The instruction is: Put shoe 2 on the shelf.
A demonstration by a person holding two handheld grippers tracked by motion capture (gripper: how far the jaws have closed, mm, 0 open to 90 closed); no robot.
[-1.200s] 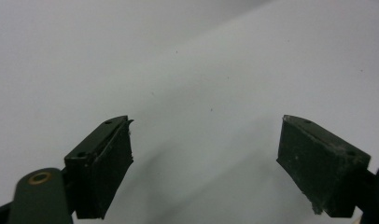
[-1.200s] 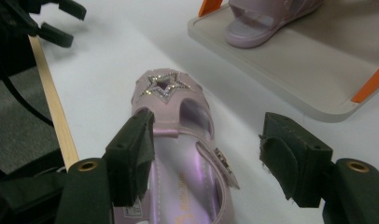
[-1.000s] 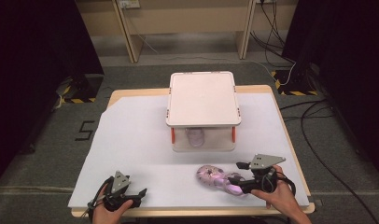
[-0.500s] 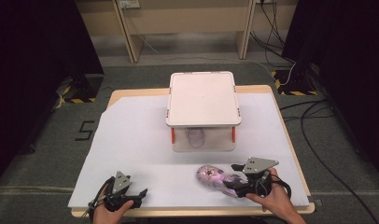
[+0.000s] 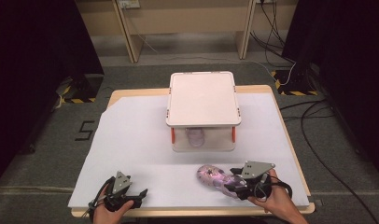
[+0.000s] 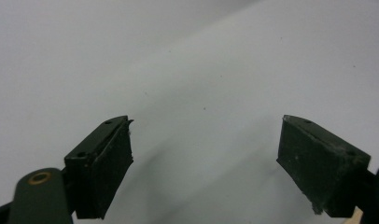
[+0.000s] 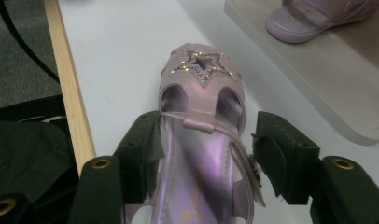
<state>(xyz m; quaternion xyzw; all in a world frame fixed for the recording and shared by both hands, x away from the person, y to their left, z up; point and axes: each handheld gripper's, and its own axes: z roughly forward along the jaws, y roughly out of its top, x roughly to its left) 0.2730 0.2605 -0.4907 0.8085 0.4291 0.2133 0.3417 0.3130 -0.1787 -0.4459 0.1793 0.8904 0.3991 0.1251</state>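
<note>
A purple sandal (image 5: 214, 177) with a glittery star on its toe (image 7: 200, 70) lies on the white sheet near the table's front right. My right gripper (image 5: 232, 180) straddles its heel end from the right. Its jaws have just been closing around the sandal. In the right gripper view (image 7: 205, 137), one pad meets the sandal's side and the other stands a sliver off the buckle strap. My left gripper (image 5: 140, 193) rests at the front left, open, with only bare sheet between its jaws (image 6: 204, 144).
A clear storage box with a white lid (image 5: 202, 98) and orange latches stands mid-table. A second purple sandal (image 5: 195, 136) (image 7: 313, 18) lies inside it. The table's wooden edge (image 7: 68, 93) runs close beside the gripped sandal. Cables lie on the floor to the right.
The right gripper has slid left over the sandal's heel and its jaws have narrowed around it. The left gripper has not moved.
</note>
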